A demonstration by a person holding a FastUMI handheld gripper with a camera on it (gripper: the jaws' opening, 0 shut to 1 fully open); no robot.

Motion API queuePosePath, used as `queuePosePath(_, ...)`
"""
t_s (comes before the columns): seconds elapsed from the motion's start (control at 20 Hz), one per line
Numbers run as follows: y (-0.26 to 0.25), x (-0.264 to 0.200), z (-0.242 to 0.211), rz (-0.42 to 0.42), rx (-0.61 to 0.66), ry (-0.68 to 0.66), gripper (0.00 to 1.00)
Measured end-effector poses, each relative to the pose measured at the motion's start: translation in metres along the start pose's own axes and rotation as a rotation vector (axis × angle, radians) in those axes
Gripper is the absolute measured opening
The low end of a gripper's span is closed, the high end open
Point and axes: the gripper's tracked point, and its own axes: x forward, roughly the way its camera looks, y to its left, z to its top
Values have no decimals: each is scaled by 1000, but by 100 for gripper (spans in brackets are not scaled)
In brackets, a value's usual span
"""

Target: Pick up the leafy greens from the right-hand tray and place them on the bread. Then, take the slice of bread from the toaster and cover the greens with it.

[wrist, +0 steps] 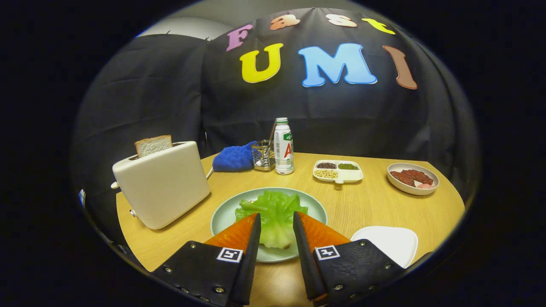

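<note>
The leafy greens (275,213) lie spread on a pale green plate (224,215) in the middle of the wooden table, with a sliver of bread (285,245) peeking out under their near edge. My gripper (276,214) hovers over the plate's near side, open, its fingertips either side of the greens' middle without pressing on them. A cream toaster (164,185) stands left of the plate, and a slice of bread (153,145) sticks up from its slot.
A white tray (390,243) lies right of the plate, beside my right finger. Beyond the plate stand a white bottle (283,147), a wire holder (263,155), a blue cloth (234,157), a divided dish of beans (338,170) and a bowl of meat (412,178).
</note>
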Motion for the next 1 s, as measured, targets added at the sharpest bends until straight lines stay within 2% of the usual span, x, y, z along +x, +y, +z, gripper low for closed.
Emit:
queuePosePath(0.2,7,-19,24,6,6,-83,47)
queuePosePath(0.6,47,-24,40,3,-54,-128,47)
queuePosePath(0.85,74,-17,45,20,4,-142,47)
queuePosePath(1.0,82,-15,47,-43,20,-133,47)
